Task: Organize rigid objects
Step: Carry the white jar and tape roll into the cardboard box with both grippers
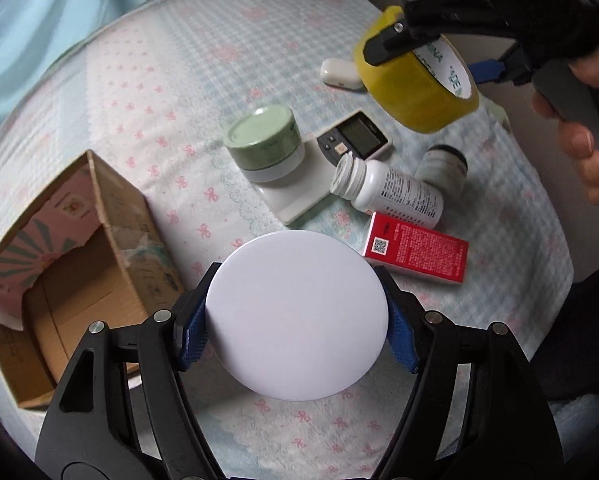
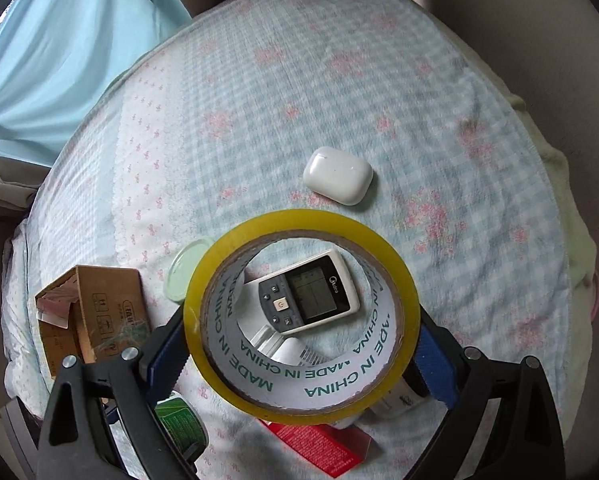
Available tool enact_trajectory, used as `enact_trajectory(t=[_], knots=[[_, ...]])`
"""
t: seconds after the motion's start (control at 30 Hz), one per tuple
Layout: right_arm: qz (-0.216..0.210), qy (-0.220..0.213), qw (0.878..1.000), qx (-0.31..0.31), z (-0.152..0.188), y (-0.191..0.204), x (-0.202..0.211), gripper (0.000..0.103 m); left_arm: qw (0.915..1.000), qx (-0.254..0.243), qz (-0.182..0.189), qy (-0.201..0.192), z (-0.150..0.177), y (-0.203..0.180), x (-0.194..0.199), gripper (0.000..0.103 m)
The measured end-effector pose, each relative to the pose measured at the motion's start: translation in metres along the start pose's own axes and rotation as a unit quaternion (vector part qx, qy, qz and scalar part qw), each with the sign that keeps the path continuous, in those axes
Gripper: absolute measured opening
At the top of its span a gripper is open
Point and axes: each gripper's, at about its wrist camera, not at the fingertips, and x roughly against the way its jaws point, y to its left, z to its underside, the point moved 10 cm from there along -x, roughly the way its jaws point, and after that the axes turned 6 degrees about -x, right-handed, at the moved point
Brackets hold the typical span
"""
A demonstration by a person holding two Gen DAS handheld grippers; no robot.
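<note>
1. The left gripper [image 1: 297, 320] clamps a white round disc [image 1: 297, 316] by its edges, above the bedspread [image 1: 179, 80], just right of the open cardboard box [image 1: 79, 280].
2. The right gripper [image 2: 301, 344] pinches a yellow tape roll [image 2: 299, 308] in the air, farther right of the box, over the remote [image 2: 311, 294].

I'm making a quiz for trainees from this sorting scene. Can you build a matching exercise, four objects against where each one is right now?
Objects:
1. round white disc
2. yellow roll of packing tape
3. green-lidded round jar
4. white plastic earbud case

Places:
A. alone on the bedspread
B. in the right hand-held gripper
C. on a white rectangular block
D. in the left hand-held gripper

Pairs: 1-D, 2-B, 3-C, 4-A
</note>
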Motion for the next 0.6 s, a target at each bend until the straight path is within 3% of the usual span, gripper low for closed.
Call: enact_trajectory(t=[0.33, 0.6], knots=[[-0.042, -0.047, 0.995, 0.077, 0.028, 0.084, 0.079, 0.096, 0.9919, 0.064, -0.065, -0.089, -0.007, 0.047, 0.136, 0.069], [-0.062, -0.073, 0.989, 0.111, 0.062, 0.153, 0.120, 0.096, 0.9846, 0.093, -0.081, -0.124, 0.017, 0.110, 0.203, 0.069]])
